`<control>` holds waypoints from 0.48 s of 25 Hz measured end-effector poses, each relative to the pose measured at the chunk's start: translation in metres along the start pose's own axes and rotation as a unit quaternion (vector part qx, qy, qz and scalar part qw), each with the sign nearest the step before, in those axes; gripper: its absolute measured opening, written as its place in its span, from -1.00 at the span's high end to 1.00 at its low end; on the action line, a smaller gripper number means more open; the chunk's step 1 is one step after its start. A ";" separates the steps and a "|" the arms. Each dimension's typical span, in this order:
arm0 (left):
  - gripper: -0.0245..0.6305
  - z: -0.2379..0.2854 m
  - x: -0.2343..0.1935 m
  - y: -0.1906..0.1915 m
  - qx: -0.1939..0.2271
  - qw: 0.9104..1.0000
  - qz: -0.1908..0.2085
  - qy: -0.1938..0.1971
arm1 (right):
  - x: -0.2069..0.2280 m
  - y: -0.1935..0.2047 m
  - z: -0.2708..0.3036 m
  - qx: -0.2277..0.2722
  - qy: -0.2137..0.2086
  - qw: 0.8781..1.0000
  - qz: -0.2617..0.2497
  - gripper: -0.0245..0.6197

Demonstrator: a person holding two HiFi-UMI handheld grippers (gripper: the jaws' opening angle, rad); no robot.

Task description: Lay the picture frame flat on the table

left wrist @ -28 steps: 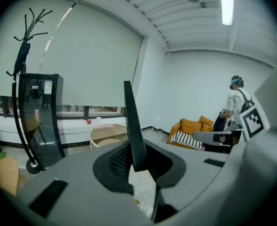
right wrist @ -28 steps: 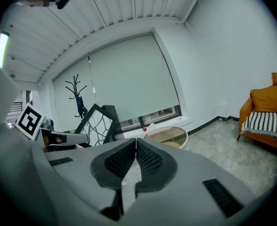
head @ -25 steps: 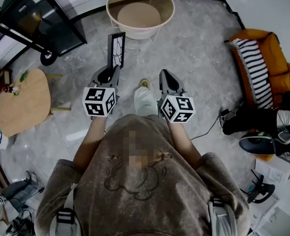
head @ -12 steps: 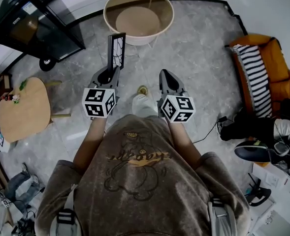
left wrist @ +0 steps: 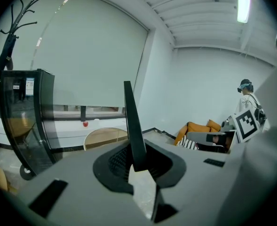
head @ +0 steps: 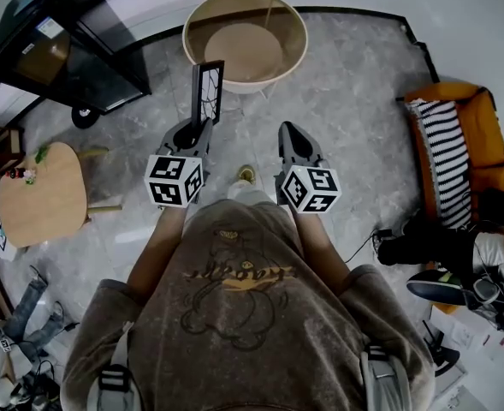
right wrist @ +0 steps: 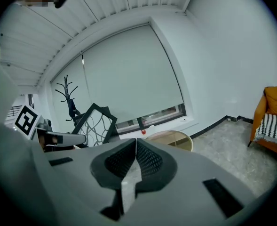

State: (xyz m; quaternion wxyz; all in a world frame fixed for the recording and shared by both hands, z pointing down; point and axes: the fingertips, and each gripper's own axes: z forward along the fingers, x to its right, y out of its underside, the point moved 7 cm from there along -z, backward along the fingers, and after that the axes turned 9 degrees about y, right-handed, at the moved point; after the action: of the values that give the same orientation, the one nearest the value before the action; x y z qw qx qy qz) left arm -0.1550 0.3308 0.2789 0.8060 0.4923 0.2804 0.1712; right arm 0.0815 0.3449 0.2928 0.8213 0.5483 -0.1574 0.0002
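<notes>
we're looking steeply down on a grey marbled floor (head: pixel 346 101), and it fills most of the head view. top left stands a black glass-fronted cabinet (head: pixel 59 45) on wheels. over at the right edge sits an orange sofa (head: pixel 484 131) with a striped cushion (head: pixel 444 144) on it. dead ahead of us is the round bench (head: pixel 245 48), pale rim, bare top. off to our left there's a small wooden bench (head: pixel 50 204) with a few little things at its far edge, too small to name.

now the tongs. the left tongs (head: pixel 203 125) are clenched on the picture frame (head: pixel 207 91). in the left gripper view its black edge rises straight up from between the pads, pinched at the lower end. so the picture frame is upright, edge toward us, up in the air over the floor on the near side of the round bench, not lying on it. from the right gripper view we catch its face at a slant: a black border round a white panel with dark branching lines.

the right tongs (head: pixel 284 129) hang beside the left tongs, apart from them. their pads are pressed together with nothing between. down between the two, the pale toe of a shoe (head: pixel 247 175) shows on the floor.
</notes>
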 end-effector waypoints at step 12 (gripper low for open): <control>0.73 0.061 -0.020 -0.031 0.013 1.000 -0.008 -0.012 | 0.032 -0.032 0.064 -0.011 -0.028 0.999 -0.018 0.86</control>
State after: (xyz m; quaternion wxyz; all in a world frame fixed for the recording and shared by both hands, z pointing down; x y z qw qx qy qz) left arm -0.1328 0.2635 0.2786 0.8042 0.5023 0.2773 0.1551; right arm 0.1008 0.2691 0.2950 0.8225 0.5417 -0.1704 -0.0318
